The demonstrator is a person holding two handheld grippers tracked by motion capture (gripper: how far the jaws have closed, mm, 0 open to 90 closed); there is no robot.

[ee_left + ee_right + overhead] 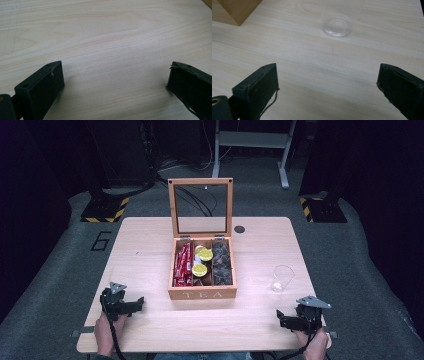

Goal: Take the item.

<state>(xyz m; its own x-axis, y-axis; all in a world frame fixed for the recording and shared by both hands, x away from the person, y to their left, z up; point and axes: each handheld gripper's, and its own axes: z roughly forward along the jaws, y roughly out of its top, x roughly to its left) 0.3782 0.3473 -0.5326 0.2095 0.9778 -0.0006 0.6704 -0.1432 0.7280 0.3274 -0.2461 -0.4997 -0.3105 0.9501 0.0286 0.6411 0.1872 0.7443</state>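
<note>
Clear plastic cup [282, 279] stands right of the open tea box [202, 292] on the tabletop | light, thin-walled, likely crushable: grip gently mid-wall | right gripper [289, 319] nearest, jaws wide, empty | left gripper [131, 305] likewise

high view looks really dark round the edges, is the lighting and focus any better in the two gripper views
High view: light pools on the table and tea box, the floor falls near black, and the clear glass looks faint. Left gripper view: even light, crisp wood grain, soft shadows beside the jaws. Right gripper view: even too, with the glass slightly soft and washed out.
</note>
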